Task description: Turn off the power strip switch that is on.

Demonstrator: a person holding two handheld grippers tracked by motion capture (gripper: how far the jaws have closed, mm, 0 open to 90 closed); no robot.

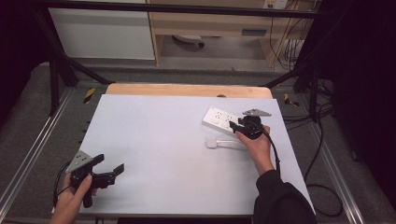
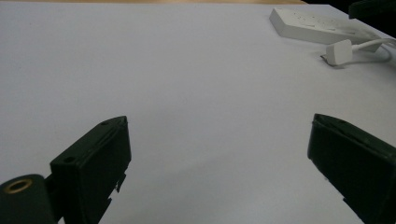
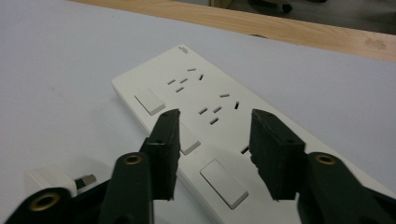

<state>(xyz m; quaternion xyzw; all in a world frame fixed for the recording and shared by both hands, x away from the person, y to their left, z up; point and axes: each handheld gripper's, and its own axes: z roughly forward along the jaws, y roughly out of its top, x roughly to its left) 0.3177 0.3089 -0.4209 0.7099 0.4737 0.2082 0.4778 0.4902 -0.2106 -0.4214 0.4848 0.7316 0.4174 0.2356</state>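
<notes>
Trouble could come if the right gripper [image 3: 212, 140], jaws partly apart above the power strip [image 3: 205, 116] at the counter's [image 1: 154, 140] far right, nudges it into the loose plug [image 1: 212, 143] beside it, while the left gripper [image 1: 109, 170] rests wide apart near the front.

A white sheet [image 1: 159, 149] covers a wooden table [image 1: 187, 90], whose bare far edge shows beyond the sheet. On the sheet's far right lies a white power strip [image 1: 220, 119] with sockets and rocker switches, and just in front of it a white plug [image 1: 212, 143] on a white cable. Behind the table stand a black metal frame [image 1: 60, 70] and a pale wood cabinet [image 1: 210, 23], with dark cables [image 1: 322, 186] on the grey floor at right.
</notes>
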